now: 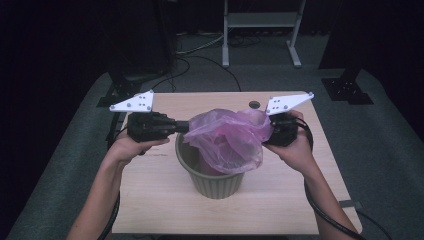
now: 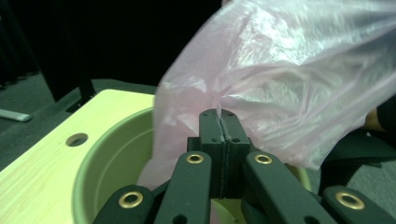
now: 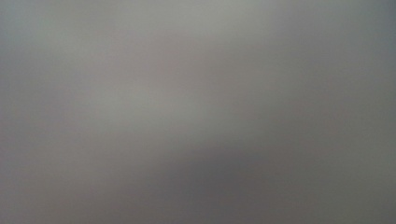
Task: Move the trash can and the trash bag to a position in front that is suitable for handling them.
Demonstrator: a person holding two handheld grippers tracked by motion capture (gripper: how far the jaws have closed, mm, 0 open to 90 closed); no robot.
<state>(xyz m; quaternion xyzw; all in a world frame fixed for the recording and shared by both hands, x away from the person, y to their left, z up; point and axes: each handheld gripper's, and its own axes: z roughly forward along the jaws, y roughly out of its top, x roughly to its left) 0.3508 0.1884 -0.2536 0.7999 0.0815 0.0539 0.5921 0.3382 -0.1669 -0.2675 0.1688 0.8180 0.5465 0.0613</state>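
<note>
Forearms enter from the near table edge, each hand holding a gripper. Landmark: the bin [image 1: 216,172], a ribbed olive-green container standing upright on the table [image 1: 150,200], near the table's middle and slightly toward the person.

Left gripper [image 1: 186,127]: at the bin's left rim, above it, pointing toward the bin. In the left gripper view its jaws are pressed fully together, with a thin fold of the bag [image 2: 289,88] pinched between their tips just above the bin's inner wall [image 2: 112,158]. Left hand [image 1: 131,145]: wrapped around the gripper body, left of the bin.

Bag [image 1: 227,137]: translucent pink plastic film, bunched and raised over the bin's mouth. Its lower part hangs inside the bin; its upper part is stretched between the two grippers, reaching past the rim on the right.

Right gripper [image 1: 272,131]: at the bin's upper right, its front end covered by the bag. Whether its jaws are spread or closed cannot be told; the right gripper view is a uniform grey blur. Right hand [image 1: 295,147]: holds the gripper body, right of the bin.

White plates: one atop each gripper, on either side of the bin.

Hole [image 1: 254,104]: a round opening in the table top, beyond the bin toward the far edge, also visible in the left gripper view [image 2: 77,139].
</note>
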